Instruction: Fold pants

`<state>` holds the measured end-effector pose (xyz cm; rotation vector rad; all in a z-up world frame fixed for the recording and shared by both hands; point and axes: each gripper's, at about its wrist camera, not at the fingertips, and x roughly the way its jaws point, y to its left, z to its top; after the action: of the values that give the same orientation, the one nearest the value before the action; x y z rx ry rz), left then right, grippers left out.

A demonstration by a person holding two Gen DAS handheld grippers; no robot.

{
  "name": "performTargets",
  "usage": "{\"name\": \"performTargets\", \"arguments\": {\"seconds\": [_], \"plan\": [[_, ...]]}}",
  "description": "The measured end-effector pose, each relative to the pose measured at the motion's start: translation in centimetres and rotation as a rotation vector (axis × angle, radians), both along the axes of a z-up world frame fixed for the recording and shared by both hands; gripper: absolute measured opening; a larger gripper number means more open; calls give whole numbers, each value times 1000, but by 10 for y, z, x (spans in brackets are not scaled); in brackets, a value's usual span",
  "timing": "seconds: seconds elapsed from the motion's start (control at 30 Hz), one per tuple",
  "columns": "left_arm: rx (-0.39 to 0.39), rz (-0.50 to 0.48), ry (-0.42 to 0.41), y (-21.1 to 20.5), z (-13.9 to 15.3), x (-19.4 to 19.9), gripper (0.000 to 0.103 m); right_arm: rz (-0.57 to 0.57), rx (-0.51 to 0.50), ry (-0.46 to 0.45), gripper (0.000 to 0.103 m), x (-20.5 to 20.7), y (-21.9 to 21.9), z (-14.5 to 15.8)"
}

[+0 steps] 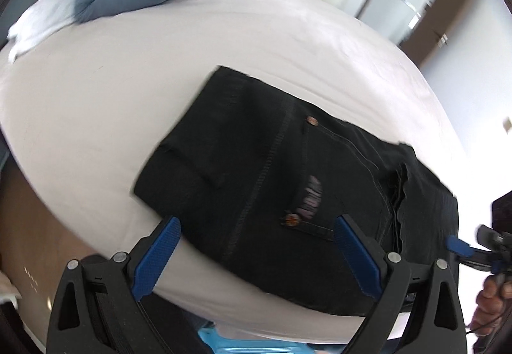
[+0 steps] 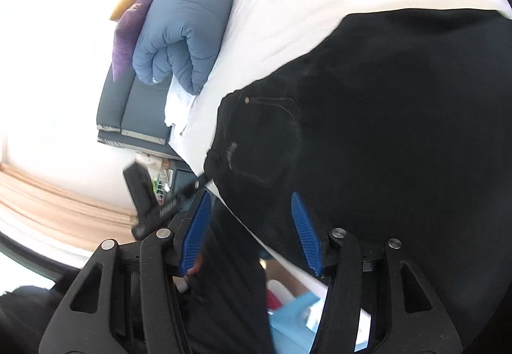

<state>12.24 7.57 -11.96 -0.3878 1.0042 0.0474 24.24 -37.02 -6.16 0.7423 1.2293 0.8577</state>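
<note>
With both the left gripper (image 1: 256,237) and right gripper (image 2: 251,234) gaping empty above the seemingly folded black jeans (image 1: 288,181), a careless pad could snag and unfold them.

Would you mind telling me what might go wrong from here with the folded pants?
The black pants lie near the edge of the bed, so a nudge could slide them off. Both claws, left claw and right claw, are open and close above the fabric; either could snag a layer and undo the fold.
</note>
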Motion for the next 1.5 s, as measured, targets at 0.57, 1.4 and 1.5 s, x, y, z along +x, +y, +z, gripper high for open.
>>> {"name": "performTargets", "arguments": {"seconds": [0.57, 1.4, 1.5], "plan": [[-188, 287, -16, 50, -10, -23, 98, -8, -117, 167, 50, 79, 62, -51], [-584, 389, -67, 90, -53, 3, 66, -61, -77, 182, 51, 74, 48, -61], [-630, 394, -66, 94, -60, 6, 60, -62, -76, 182, 51, 74, 48, -61]]}}
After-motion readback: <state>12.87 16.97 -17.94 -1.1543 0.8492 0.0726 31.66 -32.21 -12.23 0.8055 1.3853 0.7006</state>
